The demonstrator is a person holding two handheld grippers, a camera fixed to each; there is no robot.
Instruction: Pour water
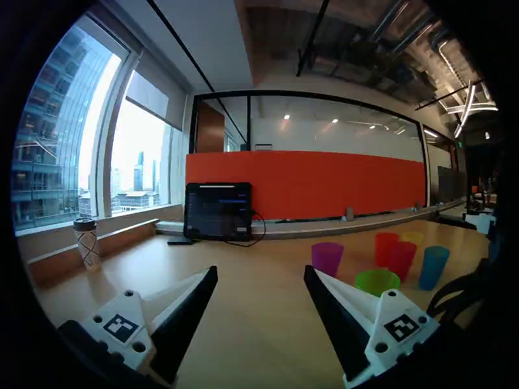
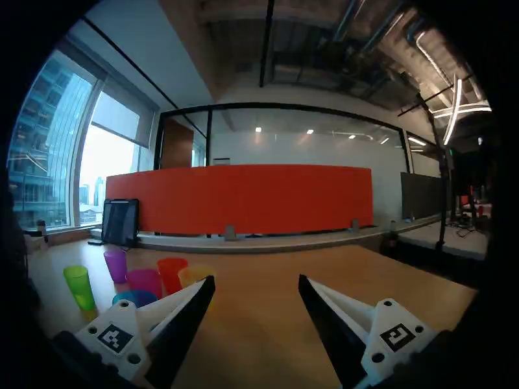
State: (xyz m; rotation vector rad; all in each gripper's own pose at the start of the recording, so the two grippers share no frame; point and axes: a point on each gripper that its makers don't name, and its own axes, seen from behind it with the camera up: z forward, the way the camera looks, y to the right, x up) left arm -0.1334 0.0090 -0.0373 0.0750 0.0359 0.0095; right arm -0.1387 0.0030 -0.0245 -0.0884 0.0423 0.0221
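Cups, six counted in the left gripper view, grouped upright on a pale wooden table: purple cup, red cup, yellow cup, pink cup, blue cup, green cup. Made of translucent coloured plastic, tapered, open at the top. Stood right of centre, beyond the finger on that view's right; green cup nearest and cut off below by that finger. Contents too hard to make out.

Left gripper, two fingers: white bodies, black wedge-shaped inner faces, one square black-and-white marker apiece. Held wide apart over the table, gripping nothing, short of the cups.

Also noted: one lidded bottle with a criss-cross pattern on the window ledge, one dark screen leaning at an orange partition, one cable trailing from it. Dark cables at the right edge blurred and cut off.

Right gripper, seen in the right gripper view, of like make: two fingers, two markers. Spread wide likewise, with bare table between them and nothing gripped. Six cups again counted, at lower left: green cup apart from the rest at far left, blue cup mostly hidden behind the finger on that view's left, yellow cup partly covered by its tip. Screen small and dim beyond them.
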